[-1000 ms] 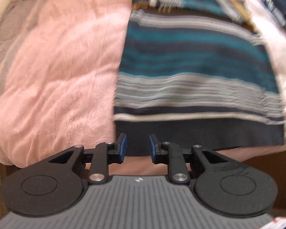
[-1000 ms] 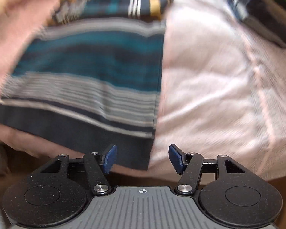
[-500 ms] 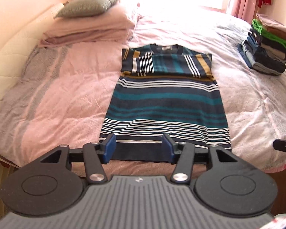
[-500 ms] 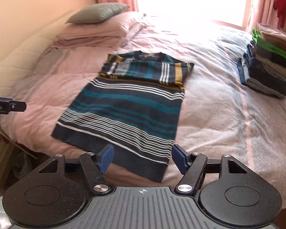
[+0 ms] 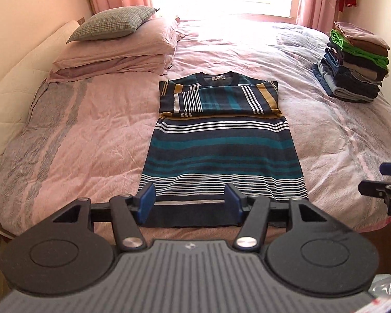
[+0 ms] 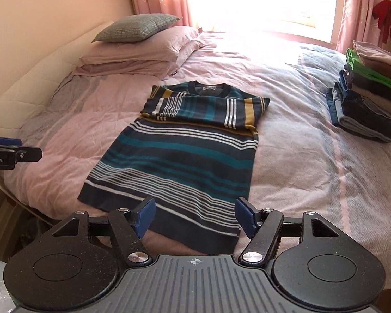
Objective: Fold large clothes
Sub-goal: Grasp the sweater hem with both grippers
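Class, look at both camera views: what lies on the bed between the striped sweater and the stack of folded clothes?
Nothing: between the striped sweater and the stack of folded clothes there is only bare pink bedspread, shown in both views.

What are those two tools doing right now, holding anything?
Left tool: jaws opening, nothing between them, striped sweater lies beyond.
Right tool: open, empty.

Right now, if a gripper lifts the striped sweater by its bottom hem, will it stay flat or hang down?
The striped sweater would probably hang down limp: it is soft knit and lies flat along the bedcover. Its sleeves, folded across the chest, lie loose and may well slide off when it is lifted. It looks light, yet one corner lifted alone would likely drag the rest.
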